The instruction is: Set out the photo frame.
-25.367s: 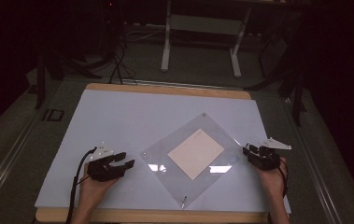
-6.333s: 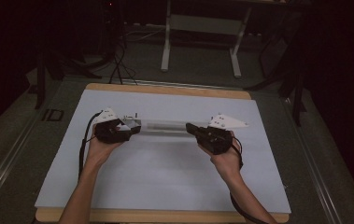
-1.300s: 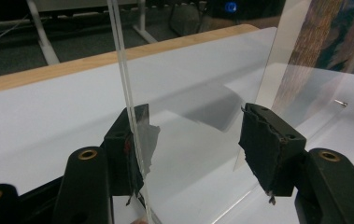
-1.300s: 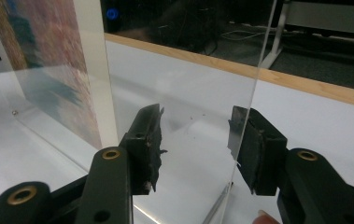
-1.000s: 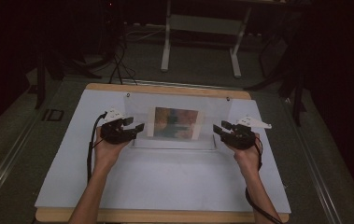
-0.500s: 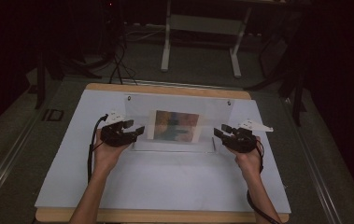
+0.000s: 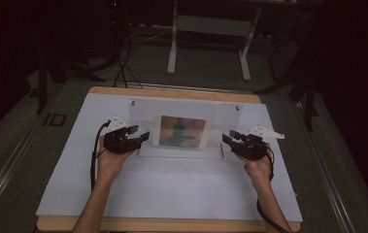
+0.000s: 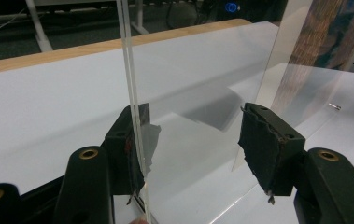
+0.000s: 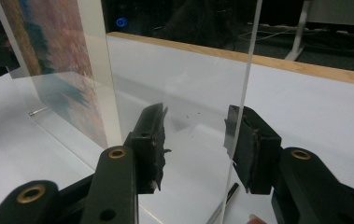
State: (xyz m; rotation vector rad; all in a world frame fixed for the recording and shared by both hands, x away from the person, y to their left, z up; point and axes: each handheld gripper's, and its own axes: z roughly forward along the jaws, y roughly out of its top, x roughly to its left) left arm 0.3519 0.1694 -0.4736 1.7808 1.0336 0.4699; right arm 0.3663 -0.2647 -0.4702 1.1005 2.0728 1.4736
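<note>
Table [image 7: 172, 194] w/ white sheet. Clear acrylic frame [image 7: 183, 109] w/ picture [image 7: 181, 132] upright at mid-table, betw both grippers. L gripper [image 7: 142, 138]: fingers apart, frame's edge against one finger. R gripper [image 7: 228, 138]: fingers apart, just been closing, frame's edge betw them, near one finger.

A: Where does the clear acrylic picture frame [image 7: 184, 131] stand?

B: Upright on the white-covered desk [image 7: 172, 187], between the left hand-held gripper [image 7: 140, 138] and the right hand-held gripper [image 7: 226, 138].

A: And its edges?

B: Each side edge sits between one gripper's jaws.
</note>
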